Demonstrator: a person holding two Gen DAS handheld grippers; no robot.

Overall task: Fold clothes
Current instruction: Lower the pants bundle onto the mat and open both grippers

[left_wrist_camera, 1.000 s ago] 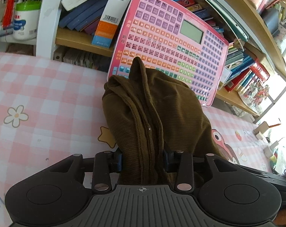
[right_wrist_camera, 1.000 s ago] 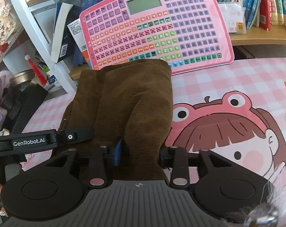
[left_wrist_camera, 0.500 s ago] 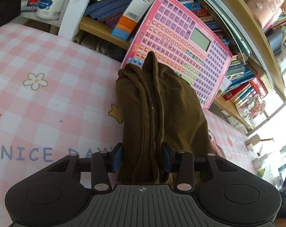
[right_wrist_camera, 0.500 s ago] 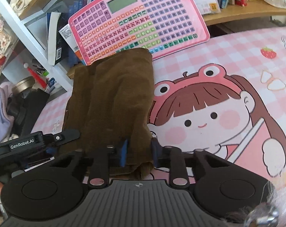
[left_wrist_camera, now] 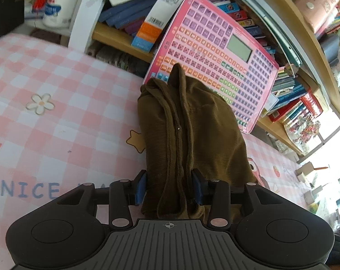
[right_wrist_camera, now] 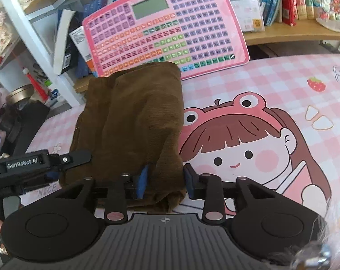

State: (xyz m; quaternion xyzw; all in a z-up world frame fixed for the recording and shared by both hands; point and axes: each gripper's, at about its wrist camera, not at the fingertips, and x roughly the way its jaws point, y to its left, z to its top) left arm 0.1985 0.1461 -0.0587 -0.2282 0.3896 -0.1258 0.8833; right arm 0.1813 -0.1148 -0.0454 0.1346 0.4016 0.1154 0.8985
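Both grippers, left gripper (left_wrist_camera: 169, 185) and right gripper (right_wrist_camera: 165, 181), have jaws just loosening but still pinching the bunched olive-brown ribbed garment (left_wrist_camera: 187, 132) above the pink-checked desk (left_wrist_camera: 64, 103).

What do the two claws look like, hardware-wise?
Both match: matte black plastic body with a ribbed grey centre plate and crosshair mark, round black discs either side, black linkage arms with silver pivot pins, blue pads on the fingertips. Left claw, right claw. The left unit's side carries white "GenRobot.AI" lettering.
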